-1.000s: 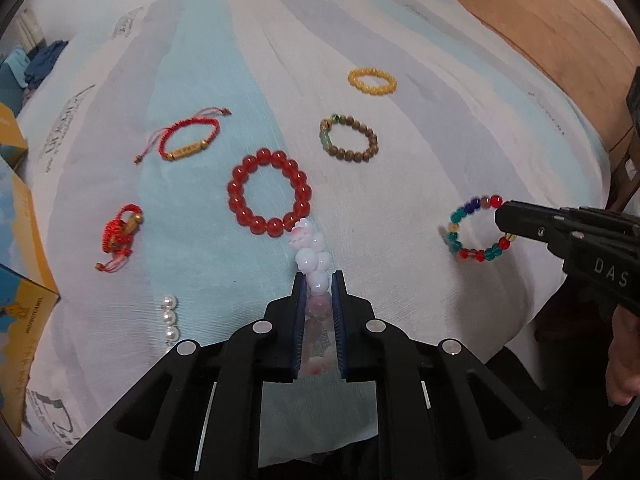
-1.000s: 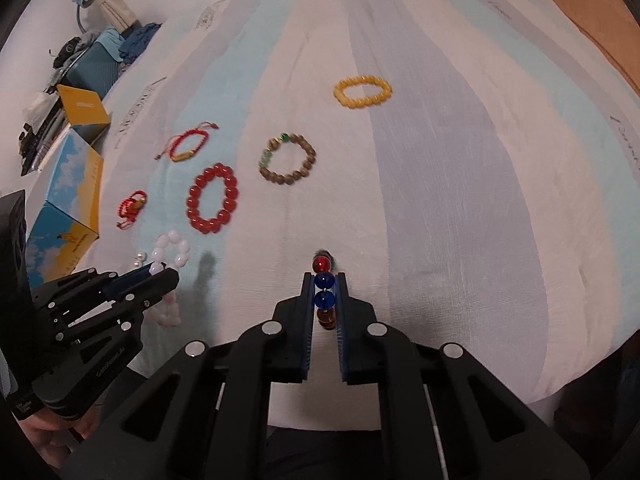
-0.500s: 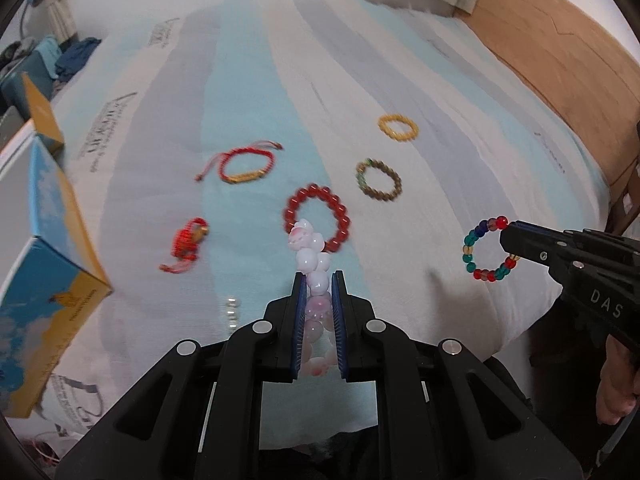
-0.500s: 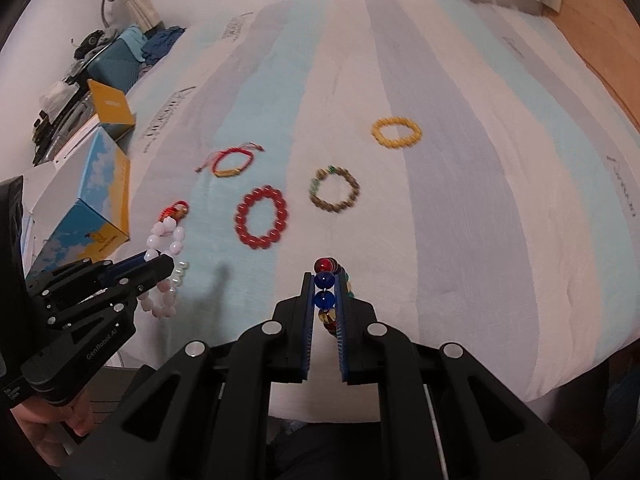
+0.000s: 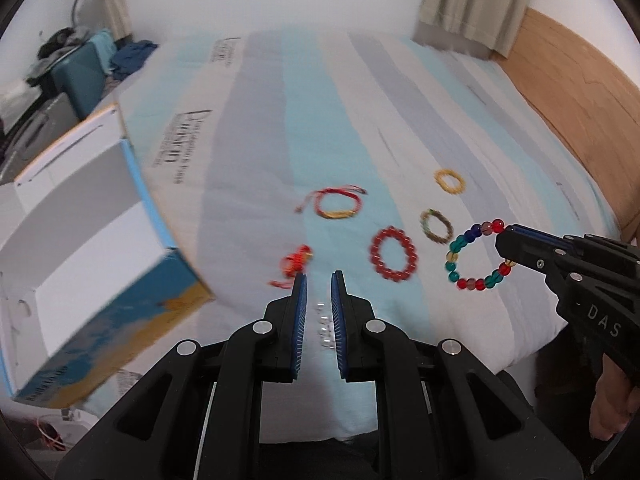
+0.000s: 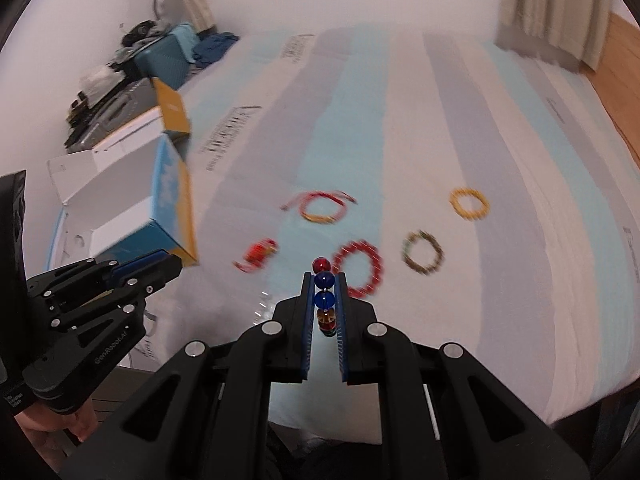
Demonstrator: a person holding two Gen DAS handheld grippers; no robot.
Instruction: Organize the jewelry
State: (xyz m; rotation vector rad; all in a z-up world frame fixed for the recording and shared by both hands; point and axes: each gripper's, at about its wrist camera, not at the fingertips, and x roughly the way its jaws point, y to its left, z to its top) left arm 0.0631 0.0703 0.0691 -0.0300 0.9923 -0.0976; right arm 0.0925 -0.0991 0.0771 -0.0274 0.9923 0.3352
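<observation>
My left gripper [image 5: 318, 280] is slightly open and holds nothing; the white-pink bead bracelet is out of sight. My right gripper [image 6: 324, 280] is shut on a multicoloured glass bead bracelet [image 5: 476, 256], held in the air above the bed's front right. On the striped bedspread [image 5: 280, 140] lie a red bead bracelet [image 5: 394, 254], a brown bead bracelet [image 5: 437, 226], a yellow bead bracelet [image 5: 451, 181], a red cord bracelet [image 5: 338, 202], a red knotted charm [image 5: 294, 262] and small pearls [image 5: 324, 320].
An open blue-and-white box [image 5: 92, 248] sits at the bed's left edge, beside my left gripper [image 6: 168, 264] in the right wrist view. A wooden headboard [image 5: 580, 92] is at the right. Luggage and clutter [image 6: 160, 52] stand far left.
My left gripper opened and the white-pink bracelet is gone from its jaws. Both grippers rose and pulled back; the box came into fuller view. The right gripper still holds its bracelet.
</observation>
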